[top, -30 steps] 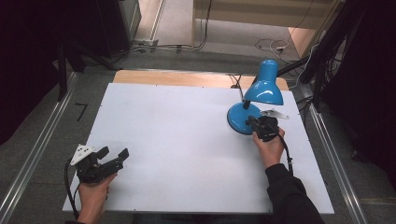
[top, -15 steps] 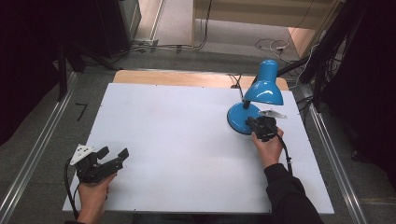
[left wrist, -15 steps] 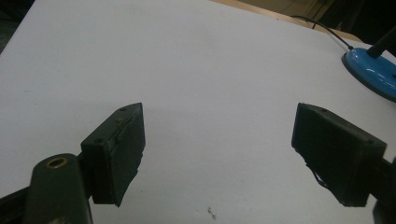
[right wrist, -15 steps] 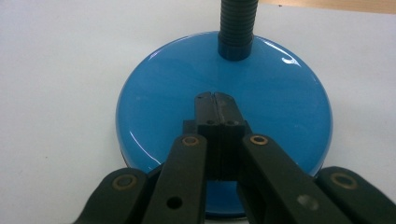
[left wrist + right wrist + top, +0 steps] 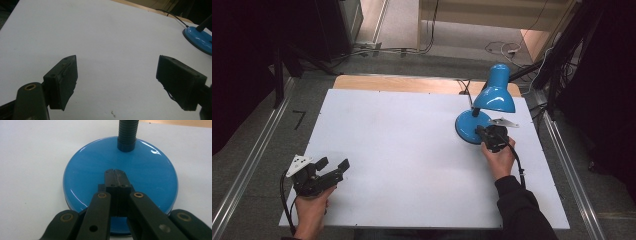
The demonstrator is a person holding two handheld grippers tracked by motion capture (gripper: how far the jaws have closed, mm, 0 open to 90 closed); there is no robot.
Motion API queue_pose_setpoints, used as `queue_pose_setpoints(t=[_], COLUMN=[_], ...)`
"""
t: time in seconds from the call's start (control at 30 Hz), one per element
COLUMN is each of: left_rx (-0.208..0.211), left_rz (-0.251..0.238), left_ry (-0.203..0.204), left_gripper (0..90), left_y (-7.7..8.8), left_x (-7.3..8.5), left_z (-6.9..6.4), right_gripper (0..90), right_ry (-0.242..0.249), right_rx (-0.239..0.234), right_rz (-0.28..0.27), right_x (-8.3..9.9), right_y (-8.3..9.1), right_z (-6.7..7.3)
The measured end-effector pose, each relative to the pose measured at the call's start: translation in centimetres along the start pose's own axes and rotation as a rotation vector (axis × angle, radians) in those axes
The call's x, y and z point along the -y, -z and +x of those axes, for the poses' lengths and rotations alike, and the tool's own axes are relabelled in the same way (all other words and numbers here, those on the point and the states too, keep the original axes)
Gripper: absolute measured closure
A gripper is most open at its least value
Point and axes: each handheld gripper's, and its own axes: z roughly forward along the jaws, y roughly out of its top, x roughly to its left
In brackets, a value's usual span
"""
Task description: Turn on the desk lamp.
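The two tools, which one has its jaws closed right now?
The right tool, poised over the blue lamp base, has its jaws pressed together. The left tool, near the table's front left corner, has its jaws spread wide over bare table.

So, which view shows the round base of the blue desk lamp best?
The right gripper view: the round glossy blue lamp base is close, with the shut right hand-held gripper over it. The high view shows it small, the left gripper view shows its edge.
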Motion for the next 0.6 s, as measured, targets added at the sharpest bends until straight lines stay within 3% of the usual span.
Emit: queue_pose_setpoints(t=[0.6], left_rx=[0.003], left_rz=[-0.003], left_ry=[0.007], left_gripper=[17.9], left_y=[0.16], left_x=[0.00], left_z=[0.09], right_gripper=[87.8], right_ry=[0.042], right_rx=[0.022], right_rz=[-0.026], right_x=[0.42], right_y=[0.03], right_z=[0.34])
